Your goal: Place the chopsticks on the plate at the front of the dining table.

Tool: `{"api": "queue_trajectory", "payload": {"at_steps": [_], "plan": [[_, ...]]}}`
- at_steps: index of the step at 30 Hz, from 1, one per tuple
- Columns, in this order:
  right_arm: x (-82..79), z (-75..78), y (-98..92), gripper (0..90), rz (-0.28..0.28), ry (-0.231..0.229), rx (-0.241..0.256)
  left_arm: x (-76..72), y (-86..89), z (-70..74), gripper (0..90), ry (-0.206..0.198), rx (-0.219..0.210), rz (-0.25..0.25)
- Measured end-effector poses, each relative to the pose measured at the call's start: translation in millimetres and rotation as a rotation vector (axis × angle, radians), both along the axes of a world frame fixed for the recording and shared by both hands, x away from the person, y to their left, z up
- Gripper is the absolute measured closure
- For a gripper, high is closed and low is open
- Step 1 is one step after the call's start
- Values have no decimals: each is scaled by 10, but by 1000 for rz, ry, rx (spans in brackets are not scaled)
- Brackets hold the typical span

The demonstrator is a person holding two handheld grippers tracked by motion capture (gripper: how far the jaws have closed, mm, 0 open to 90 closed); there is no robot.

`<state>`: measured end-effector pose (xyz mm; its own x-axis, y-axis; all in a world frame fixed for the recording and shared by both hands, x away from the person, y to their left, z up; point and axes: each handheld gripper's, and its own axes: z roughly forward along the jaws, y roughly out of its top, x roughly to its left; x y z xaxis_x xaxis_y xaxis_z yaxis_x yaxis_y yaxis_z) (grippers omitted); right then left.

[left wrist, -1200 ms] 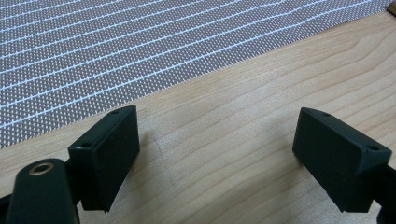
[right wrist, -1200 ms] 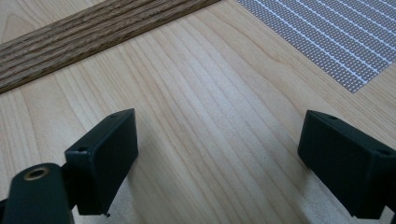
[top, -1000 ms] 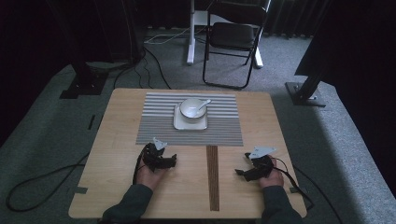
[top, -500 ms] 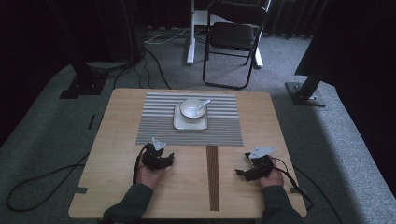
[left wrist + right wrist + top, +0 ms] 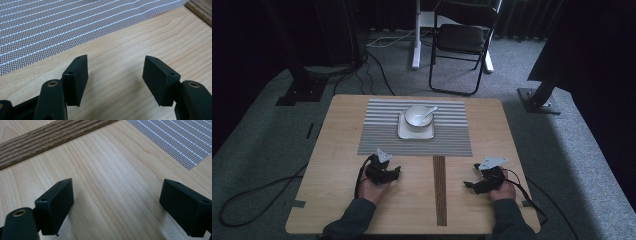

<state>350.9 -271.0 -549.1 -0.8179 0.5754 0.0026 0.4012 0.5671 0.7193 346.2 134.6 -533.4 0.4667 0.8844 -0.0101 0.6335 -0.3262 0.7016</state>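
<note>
Left hand-held gripper (image 5: 115, 75): jaws apart, empty, on the worktop (image 5: 337, 150).
Right hand-held gripper (image 5: 117, 205): wide open, empty.
Bowl (image 5: 417, 116): on plate (image 5: 404, 132), probably with spoon (image 5: 430, 110), well apart.

The room was dim, its far side lost in darkness. A grey carpet (image 5: 257, 150) covered the floor. A light wooden table (image 5: 337, 150) stood near the camera. Beyond it, a black folding chair (image 5: 462, 40) stood to the right of a white post (image 5: 416, 35). Black cables (image 5: 257, 192) trailed across the carpet at left, and a dark stand base (image 5: 539, 100) sat at right.
</note>
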Motion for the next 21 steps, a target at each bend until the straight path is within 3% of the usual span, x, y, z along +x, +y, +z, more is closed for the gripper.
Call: {"api": "queue_trajectory", "payload": {"at_steps": [3,21], "plan": [[1,0,-1,116,1,0,-1,-9,-4,28,390,4,-24,-2],[2,0,-1,116,2,-1,-1,-55,-58,96,400,15,-64,-7]]}}
